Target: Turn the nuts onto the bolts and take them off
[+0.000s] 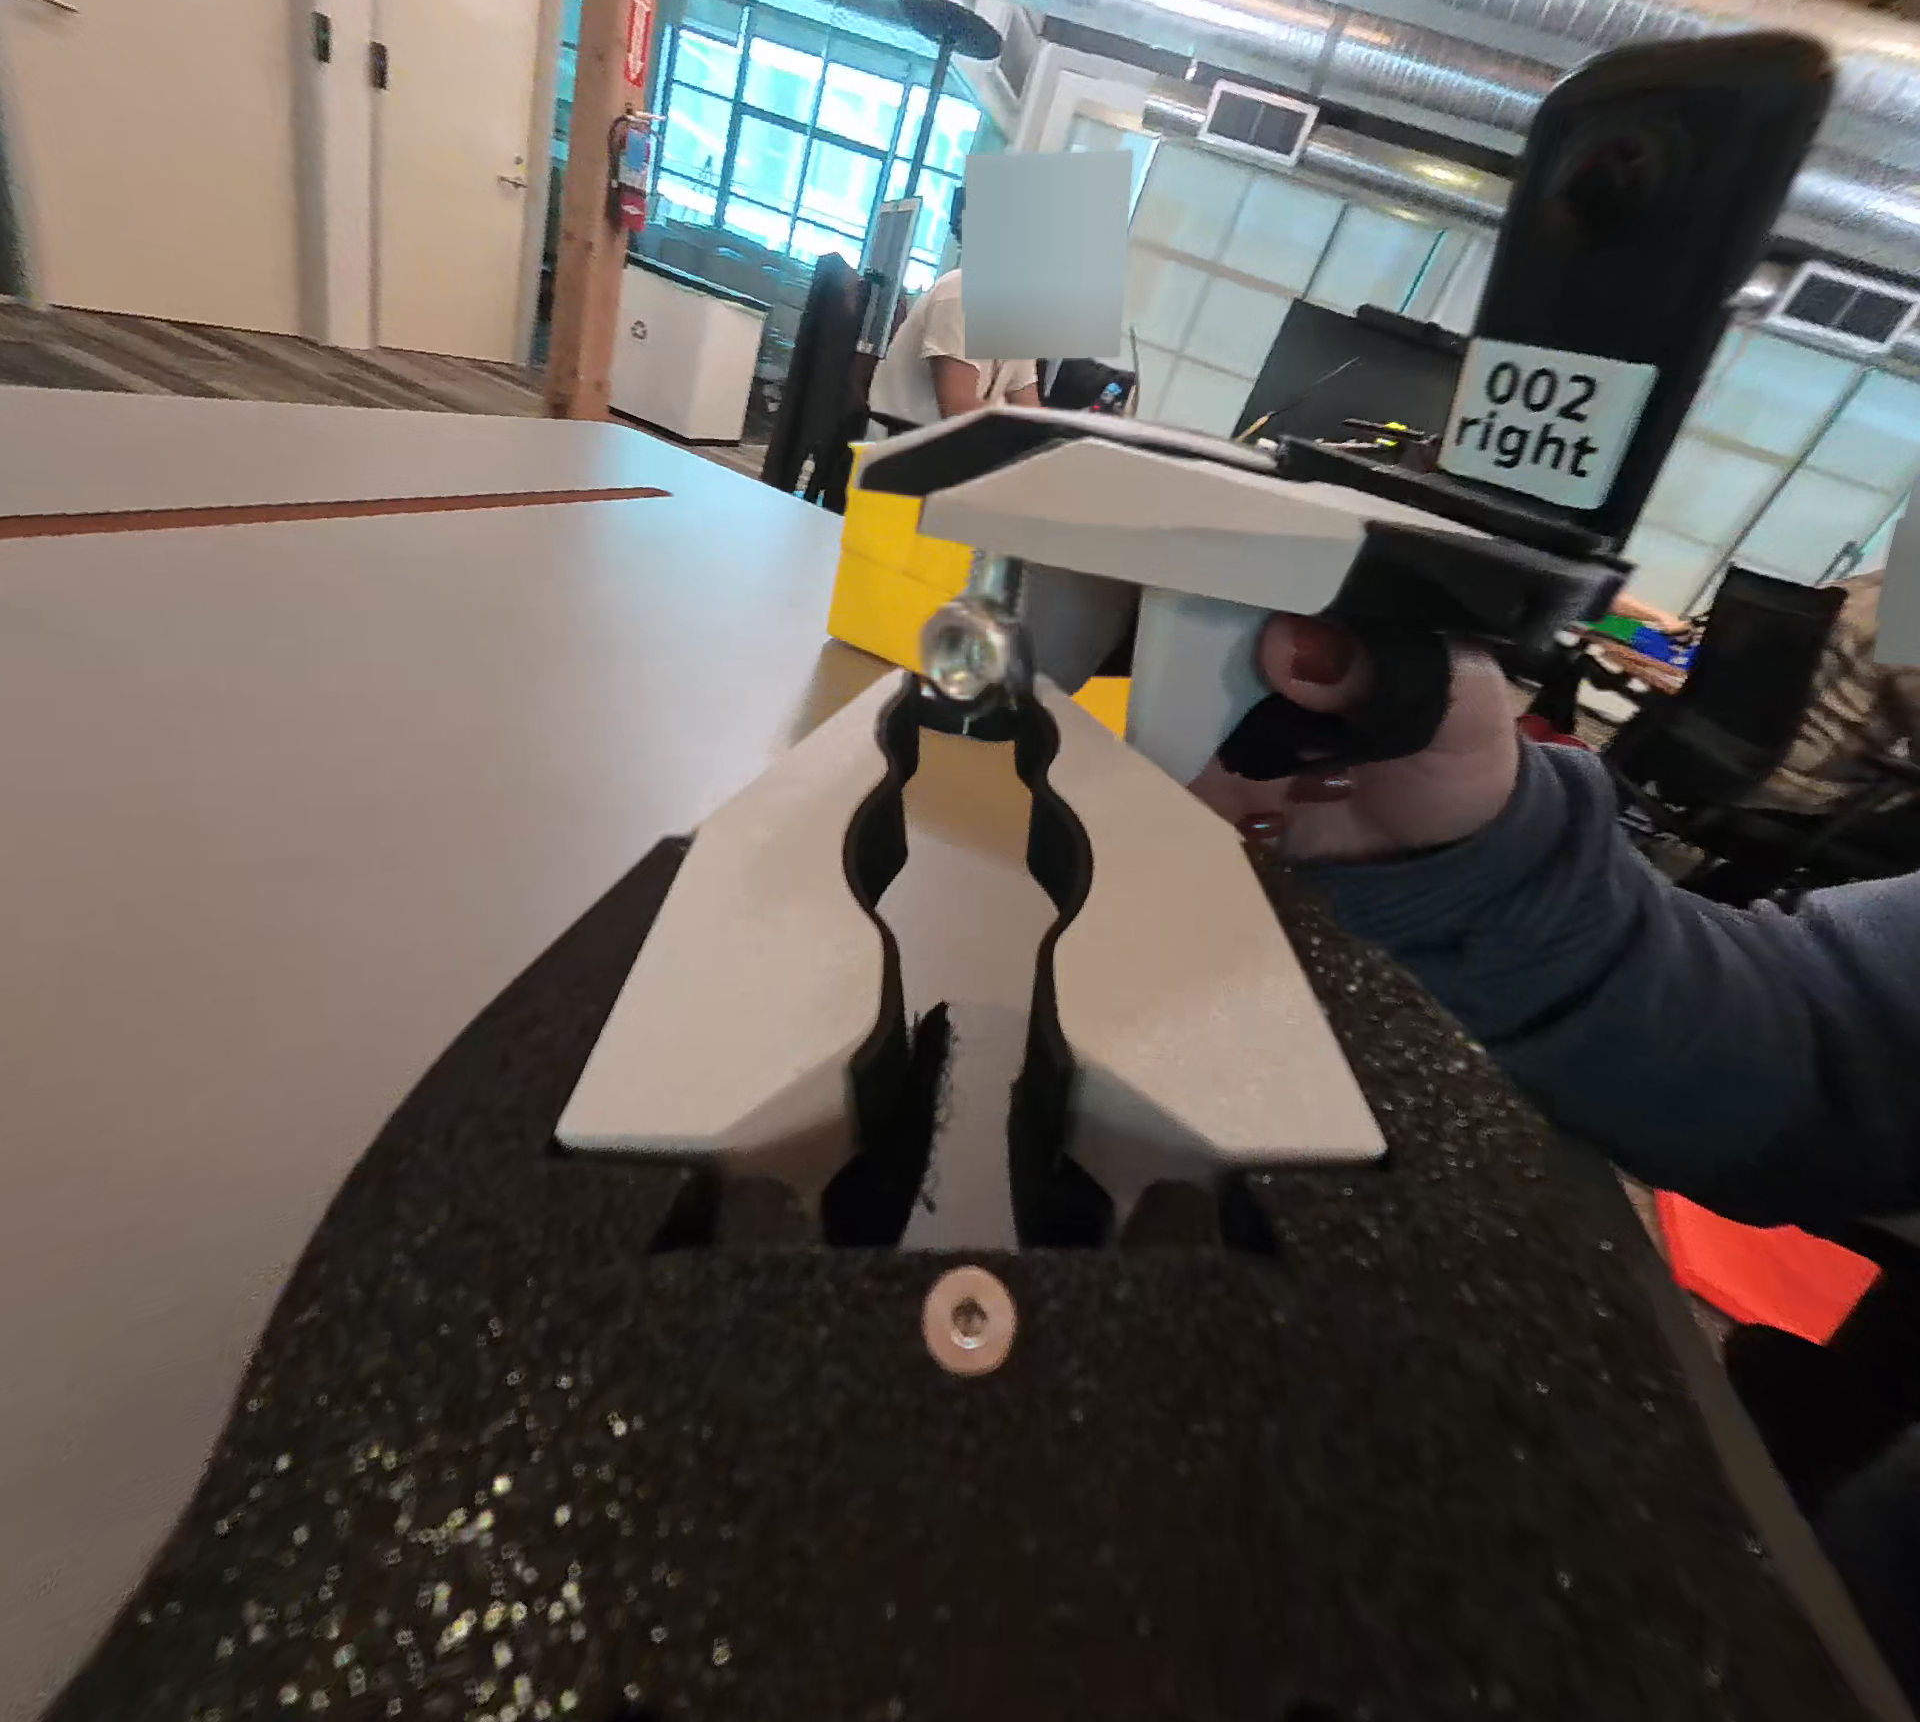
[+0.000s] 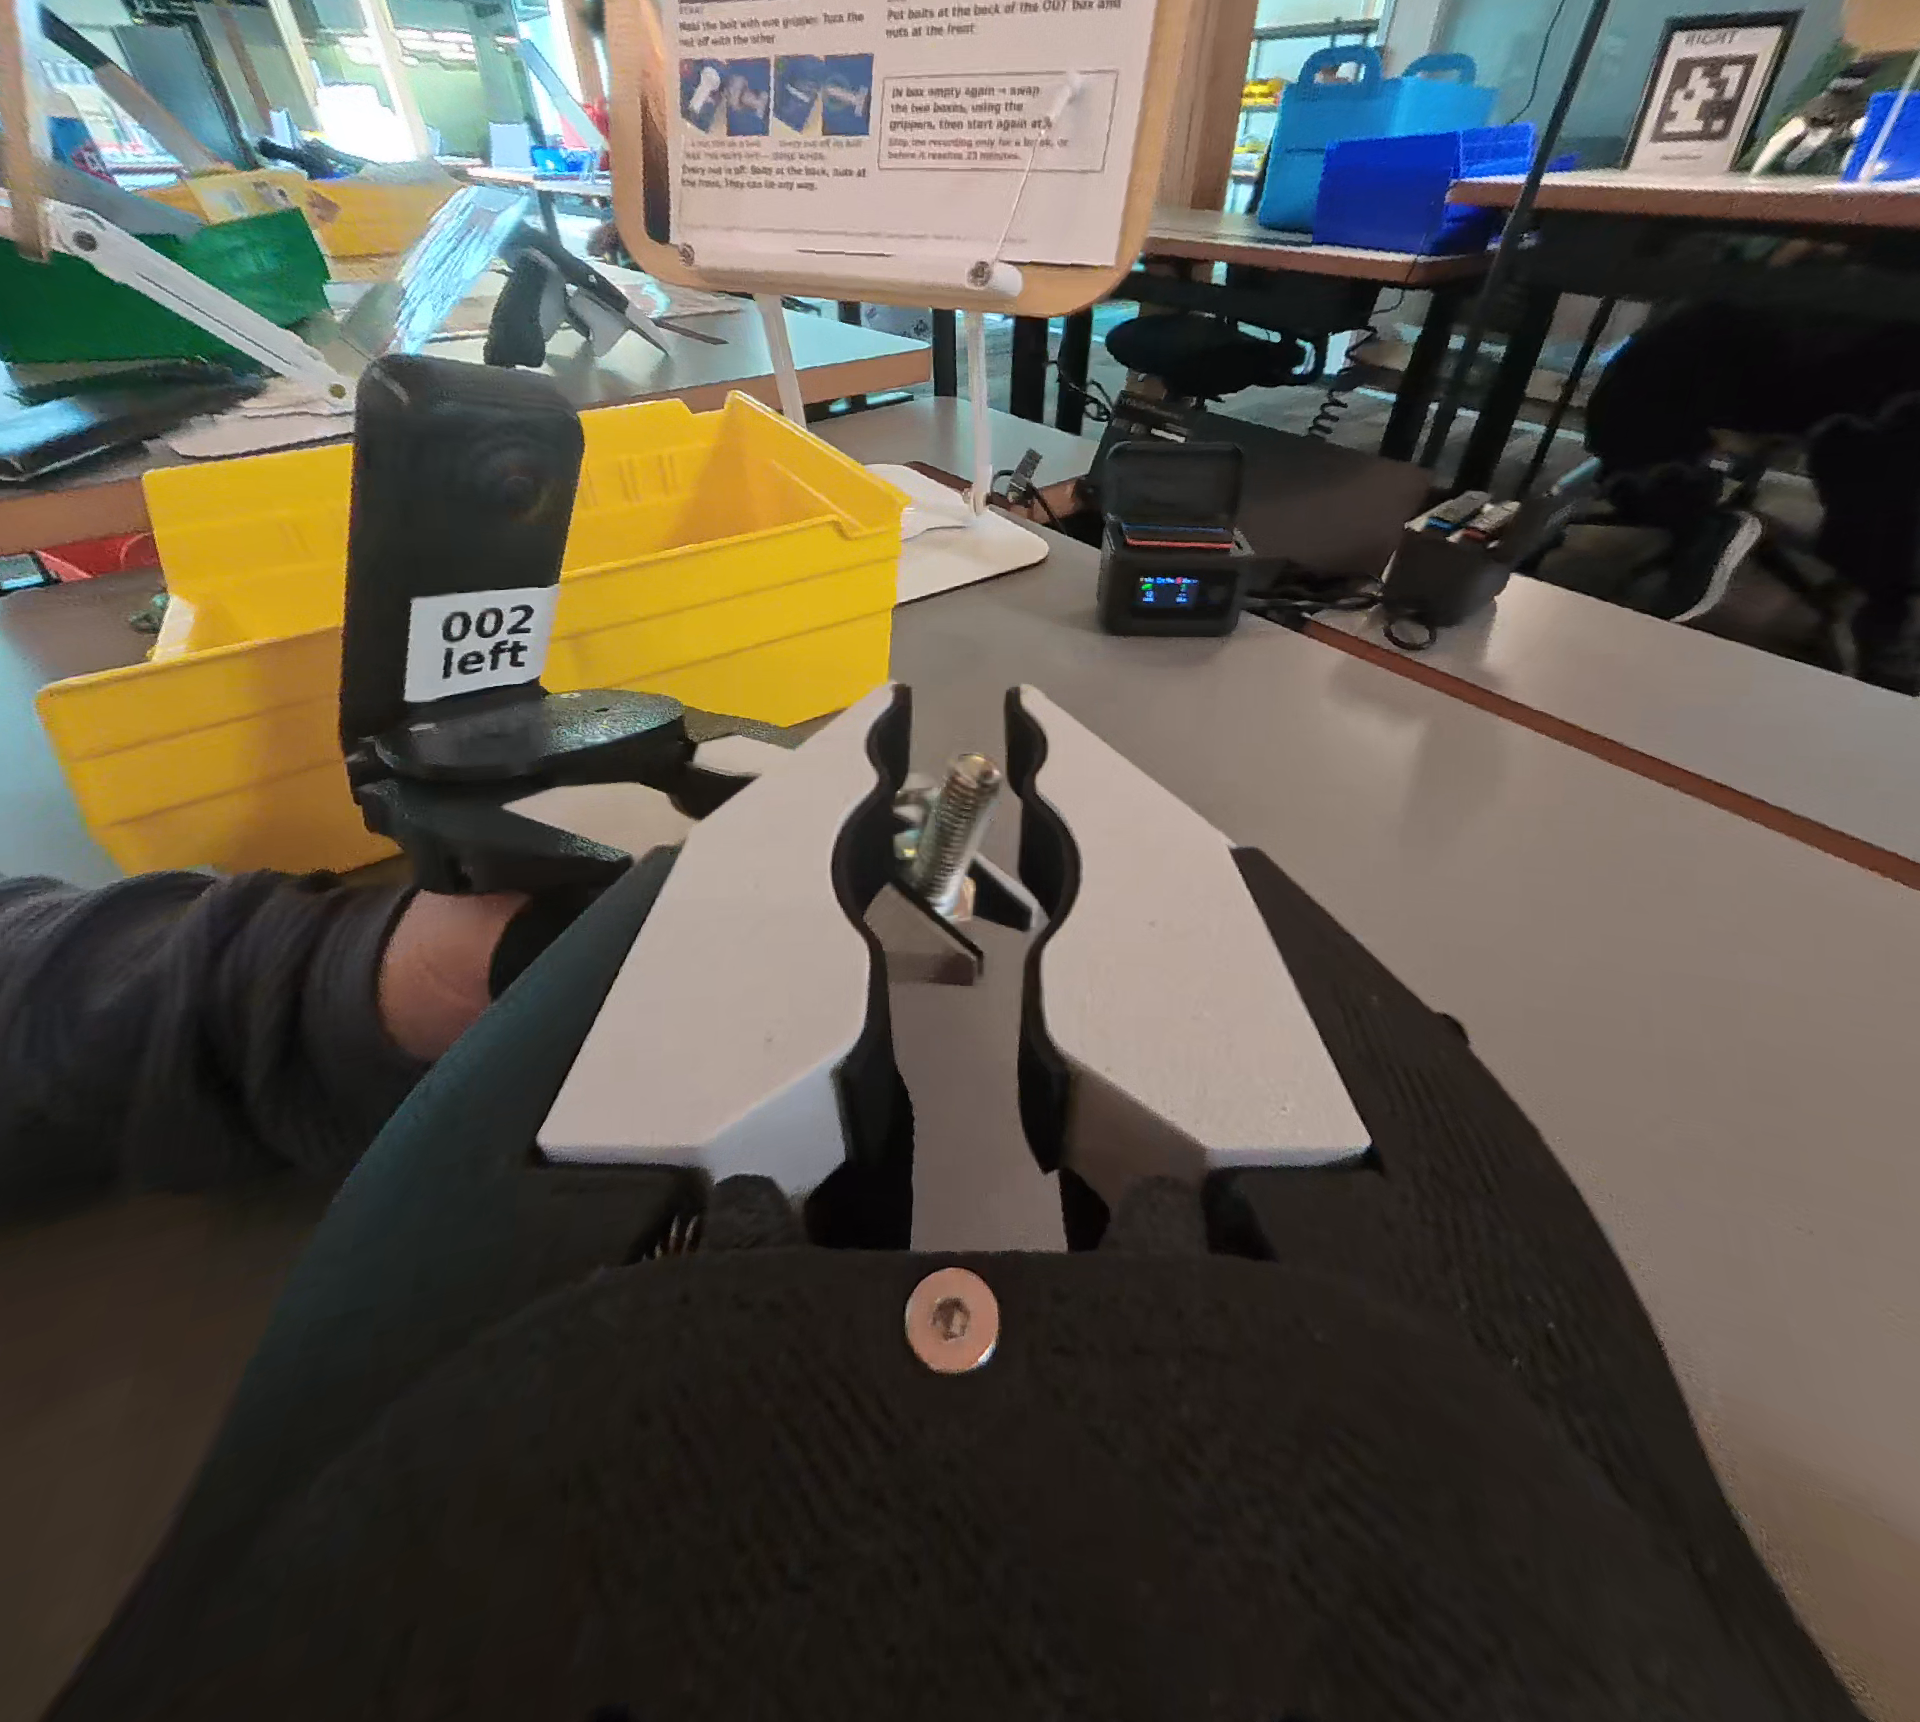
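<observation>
left gripper (image 1: 966,706): clamped on nut (image 1: 961,664)
right gripper (image 2: 956,737): parted round bolt (image 2: 951,825), grip unclear
advice: keep bolt axis steady, turn nut squarely

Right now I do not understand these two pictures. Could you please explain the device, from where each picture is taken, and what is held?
A person holds two hand grippers, one per hand; there is no robot arm. Each carries a camera looking along its two fingers. The left wrist view shows the left gripper below, with the right gripper crossing from the right in a hand. The right wrist view is the reverse. A yellow bin stands on the grey table. The left gripper pinches a bolt's lower end; the right gripper's fingers flank its thread, pressing or not I cannot tell.
</observation>
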